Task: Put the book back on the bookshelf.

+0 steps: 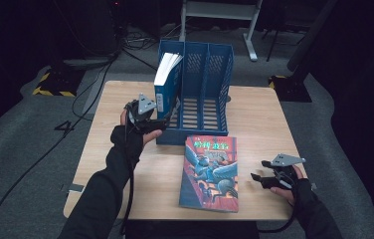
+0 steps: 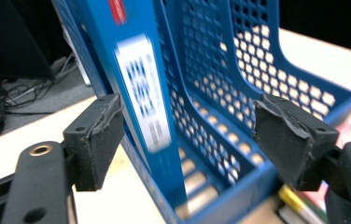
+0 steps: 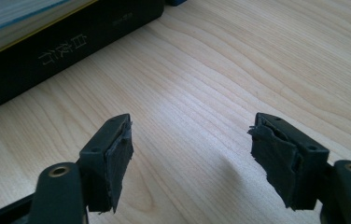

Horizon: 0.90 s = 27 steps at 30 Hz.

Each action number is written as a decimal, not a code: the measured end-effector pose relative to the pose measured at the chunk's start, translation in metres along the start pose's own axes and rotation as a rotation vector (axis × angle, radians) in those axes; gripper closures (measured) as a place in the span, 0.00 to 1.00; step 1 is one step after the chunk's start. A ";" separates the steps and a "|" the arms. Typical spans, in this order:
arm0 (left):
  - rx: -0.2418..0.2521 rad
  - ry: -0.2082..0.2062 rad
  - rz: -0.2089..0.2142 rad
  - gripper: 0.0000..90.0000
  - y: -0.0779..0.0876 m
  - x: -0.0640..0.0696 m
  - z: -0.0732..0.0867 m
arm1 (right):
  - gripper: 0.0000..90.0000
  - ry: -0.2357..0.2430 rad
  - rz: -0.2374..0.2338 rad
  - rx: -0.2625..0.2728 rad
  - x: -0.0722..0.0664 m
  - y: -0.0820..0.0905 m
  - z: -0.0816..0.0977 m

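Black left gripper (image 2: 185, 135) agape, empty, by blue book (image 2: 141, 88)

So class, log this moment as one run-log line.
left gripper: open, at blue book in file rack | right gripper: open | flat book: on table

A dark lab or studio: a lone wooden table (image 1: 259, 114) on grey carpet, loose cables (image 1: 90, 89), hazard-striped tape (image 1: 50, 92).

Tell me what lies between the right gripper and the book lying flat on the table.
Bare tabletop, as the high view shows, between right gripper and book.
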<state>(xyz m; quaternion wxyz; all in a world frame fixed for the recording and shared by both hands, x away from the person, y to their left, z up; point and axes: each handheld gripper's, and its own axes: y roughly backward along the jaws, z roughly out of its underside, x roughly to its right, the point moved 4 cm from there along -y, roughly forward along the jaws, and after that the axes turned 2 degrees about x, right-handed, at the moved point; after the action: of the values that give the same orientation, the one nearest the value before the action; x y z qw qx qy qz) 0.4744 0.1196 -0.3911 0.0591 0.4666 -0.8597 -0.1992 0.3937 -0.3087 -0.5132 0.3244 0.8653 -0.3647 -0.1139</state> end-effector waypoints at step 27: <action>-0.339 -0.175 0.307 0.23 0.027 0.049 0.134 | 0.31 0.039 -0.112 0.085 -0.038 0.024 -0.040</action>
<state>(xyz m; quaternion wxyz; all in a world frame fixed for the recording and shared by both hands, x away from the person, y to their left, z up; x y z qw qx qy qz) 0.3876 0.1304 -0.5066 0.0914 0.2949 -0.8766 -0.3692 0.3703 -0.2751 -0.4683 0.2873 0.8995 -0.3137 -0.0993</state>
